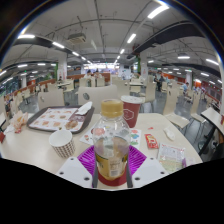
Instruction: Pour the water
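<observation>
My tongs [111, 165] clenched on a clear bottle [111, 140] with yellow cap, held upright over the tabletop [35, 148]; paper cup [62, 143] near, red cup [132, 110] beyond.

Food court or canteen in a big hall: rows of pale tables [40, 148] and chairs [170, 104] running far back, ceiling strip lights [130, 38], a food tray [55, 120] left, paper cup [62, 143] near.
</observation>
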Tool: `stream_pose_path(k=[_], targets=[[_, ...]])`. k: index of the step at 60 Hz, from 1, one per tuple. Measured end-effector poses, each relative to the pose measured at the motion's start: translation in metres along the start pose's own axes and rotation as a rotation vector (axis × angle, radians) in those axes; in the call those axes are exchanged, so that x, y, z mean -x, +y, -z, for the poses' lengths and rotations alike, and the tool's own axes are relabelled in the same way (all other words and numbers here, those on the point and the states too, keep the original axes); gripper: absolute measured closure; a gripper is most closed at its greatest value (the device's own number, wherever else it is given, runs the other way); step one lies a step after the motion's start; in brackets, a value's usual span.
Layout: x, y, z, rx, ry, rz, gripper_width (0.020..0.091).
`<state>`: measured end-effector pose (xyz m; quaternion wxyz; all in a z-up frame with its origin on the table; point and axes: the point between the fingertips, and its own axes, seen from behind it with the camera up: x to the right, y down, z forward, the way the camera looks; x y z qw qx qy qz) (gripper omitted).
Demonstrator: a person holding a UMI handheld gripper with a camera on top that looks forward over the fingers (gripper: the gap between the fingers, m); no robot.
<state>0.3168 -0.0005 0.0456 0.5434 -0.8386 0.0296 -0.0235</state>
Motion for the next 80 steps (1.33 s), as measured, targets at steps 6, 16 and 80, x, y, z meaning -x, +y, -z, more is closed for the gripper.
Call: stream_pose_path(k=[6,16,80], targets=[[-0.002,0.002,0.002,-0.017,0.003,0.002,0.0704],[-0.004,0.011,0.009,0.042,0.027,-0.030,0.0568],[0.094,-0.009,0.270,0.222,0.110,-0.001,0.0254]])
